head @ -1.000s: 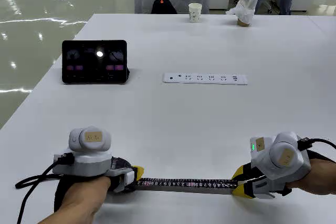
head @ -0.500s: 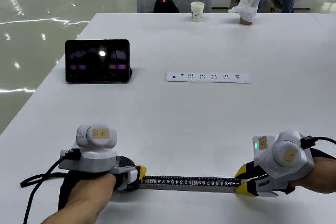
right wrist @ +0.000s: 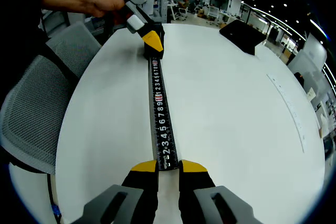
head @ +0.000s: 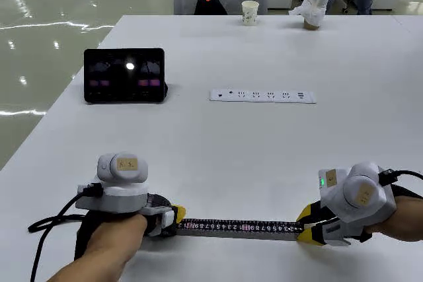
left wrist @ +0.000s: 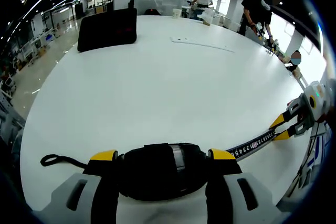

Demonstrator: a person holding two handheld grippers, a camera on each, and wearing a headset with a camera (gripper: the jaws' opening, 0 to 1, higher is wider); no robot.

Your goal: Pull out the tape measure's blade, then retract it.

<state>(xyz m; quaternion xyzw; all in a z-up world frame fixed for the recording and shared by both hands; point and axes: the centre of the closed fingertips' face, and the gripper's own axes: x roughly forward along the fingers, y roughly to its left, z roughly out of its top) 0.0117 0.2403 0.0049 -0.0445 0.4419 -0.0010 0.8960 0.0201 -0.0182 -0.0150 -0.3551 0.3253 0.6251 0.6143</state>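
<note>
In the head view, the left gripper [head: 169,218] lies low on the white table [head: 264,156] near its front edge, and its yellow-tipped jaws are closed around the black tape measure case [head: 157,205]. The blade [head: 238,227] runs flat along the tabletop from the case toward the right gripper [head: 308,225], whose jaws pinch the blade's far end. A hand [head: 109,242] wraps the left gripper's handle, and a black cable [head: 46,226] trails off to the left. Farther back, a dark tablet [head: 124,75] stands propped up, with a white power strip [head: 263,96] well apart to its right. At the far edge sit a paper cup [head: 250,12] and a clear plastic cup with a straw [head: 316,3].

In the left gripper view, the case fills the gap between the two jaws, which press on its sides. A black wrist strap [left wrist: 58,159] loops out from the case on the left. The blade leaves the case to the right and reaches the right gripper, which is clamped on its tip.

In the right gripper view, the two jaws stand close together with the blade's end held between them. The numbered blade stretches straight ahead across the table to the left gripper and the case. A grey mesh chair [right wrist: 37,103] stands beside the table.
</note>
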